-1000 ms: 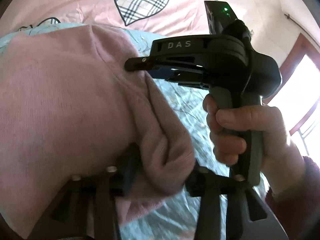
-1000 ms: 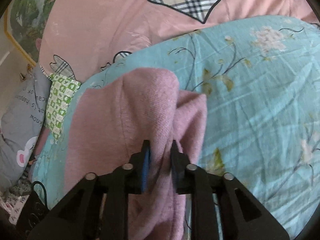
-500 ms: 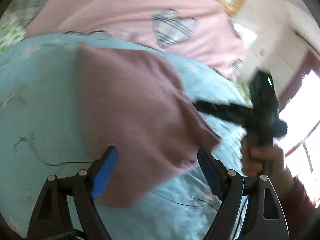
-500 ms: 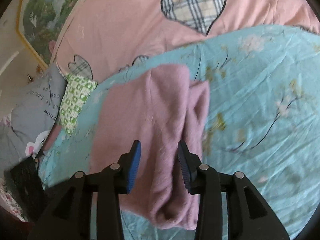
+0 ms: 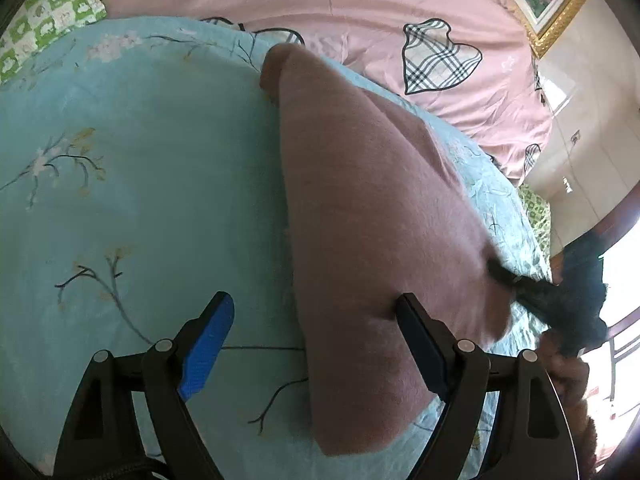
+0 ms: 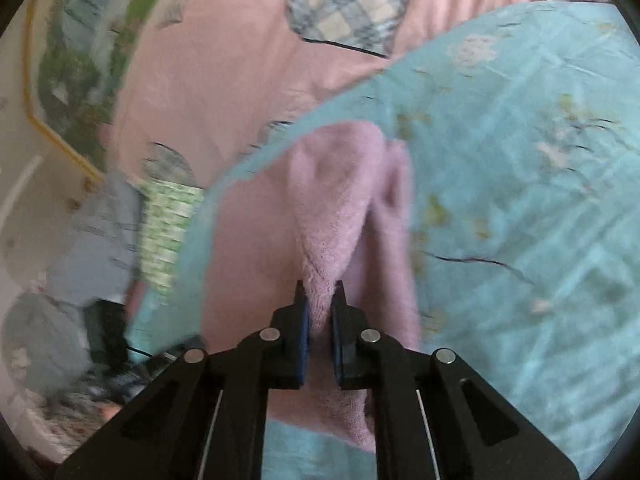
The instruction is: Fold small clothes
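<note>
Blue-padded and spread wide, your left gripper (image 5: 312, 344) had just been opening and pinched nothing; the near end of the pink knit garment (image 5: 372, 216) lay between its fingers, with neither pad pressing on it. Your right gripper (image 6: 319, 320) had just snapped narrow, and its pads were clamped on a gathered ridge of the same knit, pulling it up into a small peak in the right wrist view. That view was smeared, so you could not tell how many layers sat in the bite.

Beyond the fingers, the garment lay folded into a long band on the light blue floral sheet (image 5: 140, 200), running away from the left camera toward the pink heart-print duvet (image 5: 360, 8). In the left wrist view your right gripper showed as a dark blur at the band's right edge.

Judging by its fuzzy surface and soft, rounded fold, the knit would have been light, limp and a little stretchy. It would sag from any single pinch, and its layers would cling rather than slide. Nothing about it looked fragile or slippery. The sensible holds were at the corners or along a folded edge, taking all layers together with both grippers well apart, so that the band stayed flat when lifted.
</note>
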Motion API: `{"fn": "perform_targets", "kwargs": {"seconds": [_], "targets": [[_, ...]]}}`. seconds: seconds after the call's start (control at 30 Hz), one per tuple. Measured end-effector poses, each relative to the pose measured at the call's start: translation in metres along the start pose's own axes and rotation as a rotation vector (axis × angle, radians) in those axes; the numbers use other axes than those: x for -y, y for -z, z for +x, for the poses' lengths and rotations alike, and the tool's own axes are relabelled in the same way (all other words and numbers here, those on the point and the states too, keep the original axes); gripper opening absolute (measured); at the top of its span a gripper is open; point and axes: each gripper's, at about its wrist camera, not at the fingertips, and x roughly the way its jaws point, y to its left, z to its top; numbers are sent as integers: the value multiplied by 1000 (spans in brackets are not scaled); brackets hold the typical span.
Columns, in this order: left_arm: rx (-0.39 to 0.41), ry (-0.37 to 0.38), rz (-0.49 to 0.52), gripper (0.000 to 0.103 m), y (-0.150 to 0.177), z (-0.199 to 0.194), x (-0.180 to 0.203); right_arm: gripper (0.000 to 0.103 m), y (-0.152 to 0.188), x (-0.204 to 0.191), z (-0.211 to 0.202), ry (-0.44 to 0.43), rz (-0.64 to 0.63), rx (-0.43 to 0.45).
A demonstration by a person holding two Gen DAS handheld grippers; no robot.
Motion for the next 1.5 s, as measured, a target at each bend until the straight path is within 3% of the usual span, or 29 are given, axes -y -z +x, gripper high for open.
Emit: {"fn": "perform_targets", "kwargs": {"seconds": [0.1,0.23,0.27,0.33,0.37,0.4,0.47,0.6,0.67,0.7,0.73,0.77,0.8,0.83,0.9,1.1,1.3,1.4,1.5], "targets": [[-13,11,-6,85,-2,6,2,11,6,17,18,8,22,-32],[-12,-15,4,96,-9,12,5,18,3,17,12,-4,55,-2],[-9,-21,5,97,-12,14,4,24,1,13,7,8,38,21],[-12,-14,-13,97,-20,18,1,46,-4,9,0,38,11,61],[-15,-6,-23,97,-21,19,0,66,-7,8,-1,49,5,76],[-20,8,-40,98,-25,22,-2,77,-12,9,1,50,3,82],[-37,45,-60,100,-30,31,-4,77,-20,13,10,38,12,65],[-64,101,-121,103,-36,54,-11,77,-33,28,50,-22,71,-63],[-52,140,-119,102,-38,63,-12,77,-33,27,58,-32,46,-59],[-40,144,-103,95,-39,66,-10,77,-32,24,62,-48,27,-73],[-31,153,-85,68,-40,68,-8,75,-32,22,66,-65,21,-92],[-48,215,-84,55,-41,72,-7,60,-30,20,72,-99,28,-121],[-53,233,-105,50,-42,72,-9,42,-29,20,75,-121,53,-139],[-48,245,-111,41,-43,69,-10,39,-27,19,75,-114,65,-134],[-28,268,-96,37,-44,54,-10,31,-23,13,67,-112,75,-107],[61,289,-62,35,-25,-31,-24,28,5,-38,40,-228,58,-75],[118,232,-68,35,15,-116,-81,27,53,-110,47,-348,-20,-118],[132,218,-107,35,39,-138,-111,27,79,-135,62,-379,-52,-163],[100,182,-169,37,58,-135,-140,27,103,-148,87,-389,-39,-229]]}}
